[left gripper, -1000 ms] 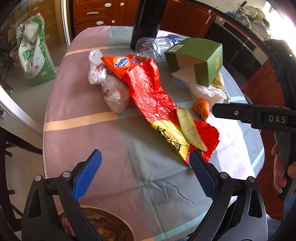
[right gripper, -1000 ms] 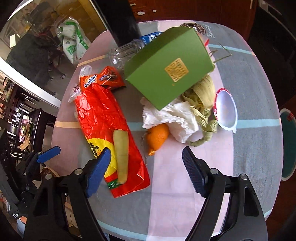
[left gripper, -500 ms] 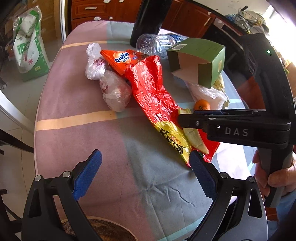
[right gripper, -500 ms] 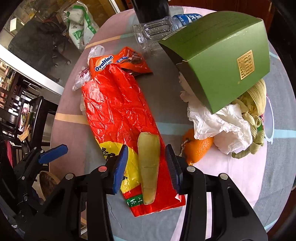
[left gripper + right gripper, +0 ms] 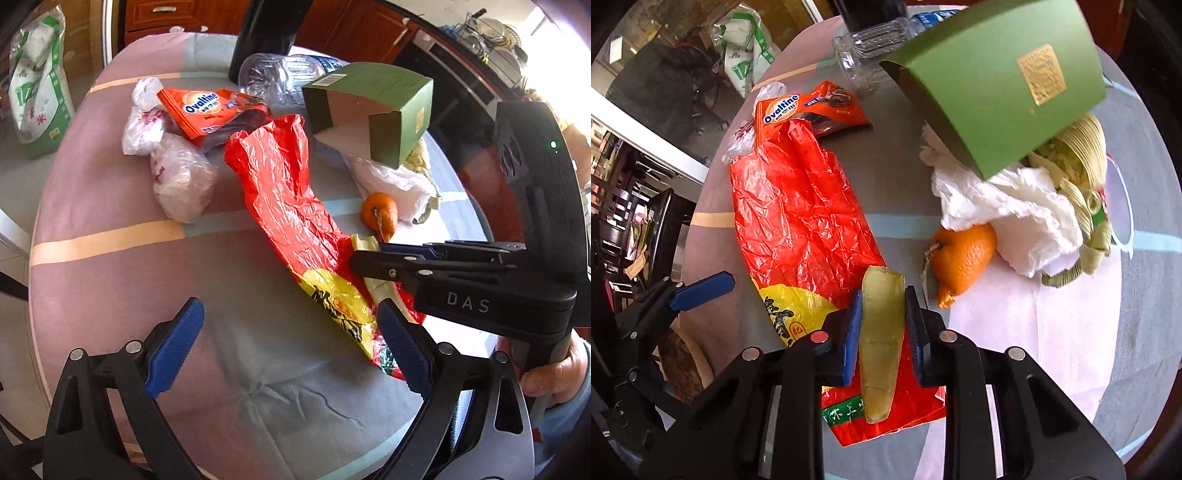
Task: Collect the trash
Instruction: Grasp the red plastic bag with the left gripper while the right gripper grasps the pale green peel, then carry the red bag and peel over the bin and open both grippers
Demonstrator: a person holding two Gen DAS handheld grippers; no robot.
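Right gripper (image 5: 882, 325) jaws closing on one pale yellow-green peel strip (image 5: 881, 332), pads at both its sides; strip lies on one red and yellow plastic bag (image 5: 801, 210) with Chinese print. Left gripper (image 5: 291, 347) wide open, nothing between. Ahead of right gripper: one orange peel (image 5: 960, 258), one white tissue wad (image 5: 1008, 206), one green box (image 5: 997, 81), one clear bottle (image 5: 871, 44), one "Ovaltine" packet (image 5: 812, 107). "DAS" on right gripper body.
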